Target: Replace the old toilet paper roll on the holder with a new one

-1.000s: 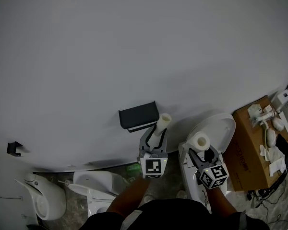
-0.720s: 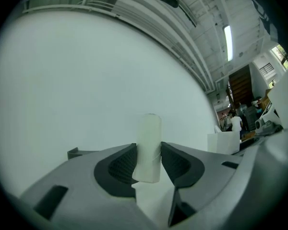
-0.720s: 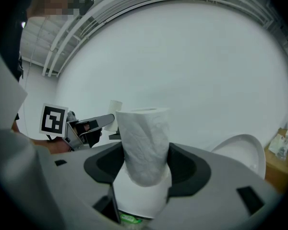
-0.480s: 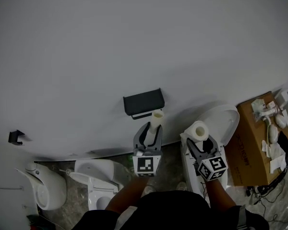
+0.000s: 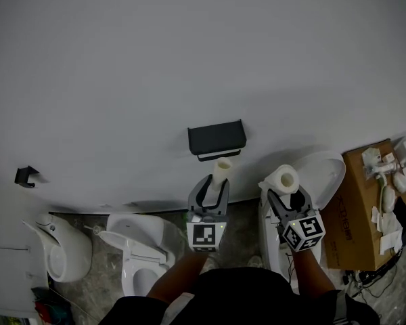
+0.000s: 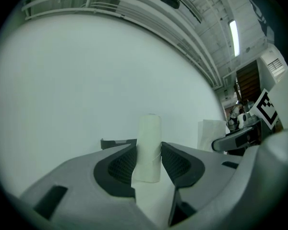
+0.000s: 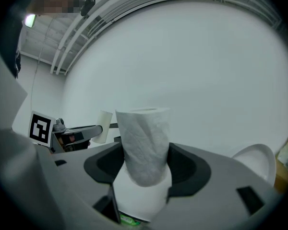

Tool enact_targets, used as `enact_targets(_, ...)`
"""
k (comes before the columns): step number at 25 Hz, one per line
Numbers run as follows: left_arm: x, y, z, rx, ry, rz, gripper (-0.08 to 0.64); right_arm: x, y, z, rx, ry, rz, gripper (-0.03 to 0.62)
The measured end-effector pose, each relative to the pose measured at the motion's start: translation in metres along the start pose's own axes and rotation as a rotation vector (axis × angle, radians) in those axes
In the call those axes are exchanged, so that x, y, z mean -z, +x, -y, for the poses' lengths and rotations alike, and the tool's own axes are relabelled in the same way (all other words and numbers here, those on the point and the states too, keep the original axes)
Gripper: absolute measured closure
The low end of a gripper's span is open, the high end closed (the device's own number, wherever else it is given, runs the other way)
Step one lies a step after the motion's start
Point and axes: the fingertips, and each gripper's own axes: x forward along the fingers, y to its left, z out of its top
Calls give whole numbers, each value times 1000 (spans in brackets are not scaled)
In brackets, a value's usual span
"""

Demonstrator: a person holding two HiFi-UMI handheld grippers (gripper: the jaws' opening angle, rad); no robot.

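Note:
A black wall holder [image 5: 216, 139] hangs bare on the grey wall. Just below it my left gripper [image 5: 213, 189] is shut on a thin empty cardboard tube [image 5: 222, 170] that sticks out past the jaws toward the wall. In the left gripper view the tube [image 6: 149, 145] stands pinched between both pads, with the holder [image 6: 116, 143] behind it. To the right, my right gripper [image 5: 285, 196] is shut on a full white toilet paper roll [image 5: 283, 179]. The right gripper view shows that roll [image 7: 144, 143] squeezed between the pads, and the tube [image 7: 104, 126] off to its left.
A toilet with its lid raised [image 5: 323, 175] stands under the right gripper. Another toilet [image 5: 141, 263] and a white fixture [image 5: 61, 256] sit at lower left. A cardboard box [image 5: 357, 212] with small parts is at the right. A small black hook [image 5: 26, 175] is on the wall.
The left gripper with the tube has shifted from beside the holder's right end to below its middle. The right gripper with the roll has moved slightly. Both grips are unchanged.

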Motion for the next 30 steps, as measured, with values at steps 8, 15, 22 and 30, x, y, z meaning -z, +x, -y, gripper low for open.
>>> enact_targets(8,7,-20,-25,-61,44,-16,397,-3,23,-21,-76,-31,-13,321)
enact_targets(15,10,-40,-42,-122,5,-24,397,0,40,-39,-137,-46,-30,321)
enact_targets(22,10,-51,-58,-154,16,-21,397,2,63,-55,-177,-46,-37,321)
enact_targets(30,20,-60,-77,-175,19,-46,397,-1,80,-59,-194,66,-16,321)
